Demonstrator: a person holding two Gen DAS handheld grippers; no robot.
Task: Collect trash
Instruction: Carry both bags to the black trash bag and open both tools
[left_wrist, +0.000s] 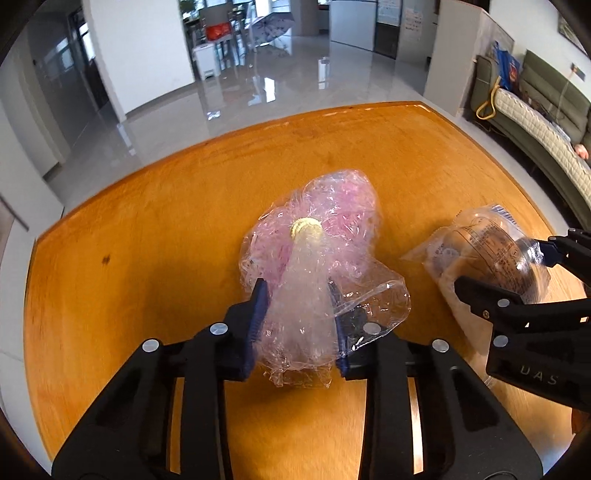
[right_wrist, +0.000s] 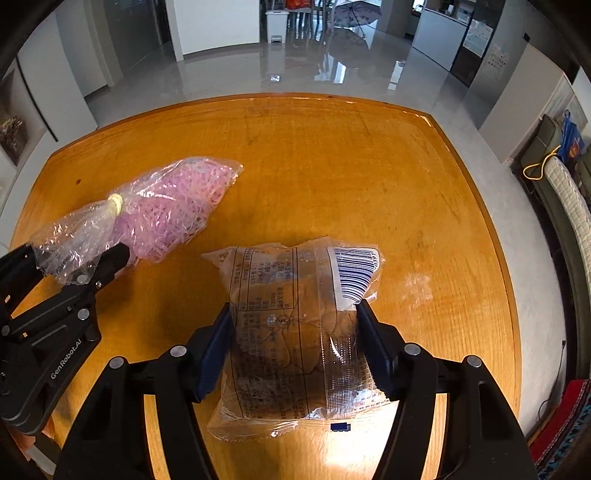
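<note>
The left gripper (left_wrist: 297, 295) clamps the bag of pink bands (left_wrist: 314, 240); the right gripper (right_wrist: 295, 314) clamps the food packet (right_wrist: 295, 332) above the table (right_wrist: 332, 166).

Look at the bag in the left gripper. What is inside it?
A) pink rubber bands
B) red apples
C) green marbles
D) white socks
A: the clear bag shut in the left gripper is full of thin pink loops, tied off at the neck with a yellow band.
</note>
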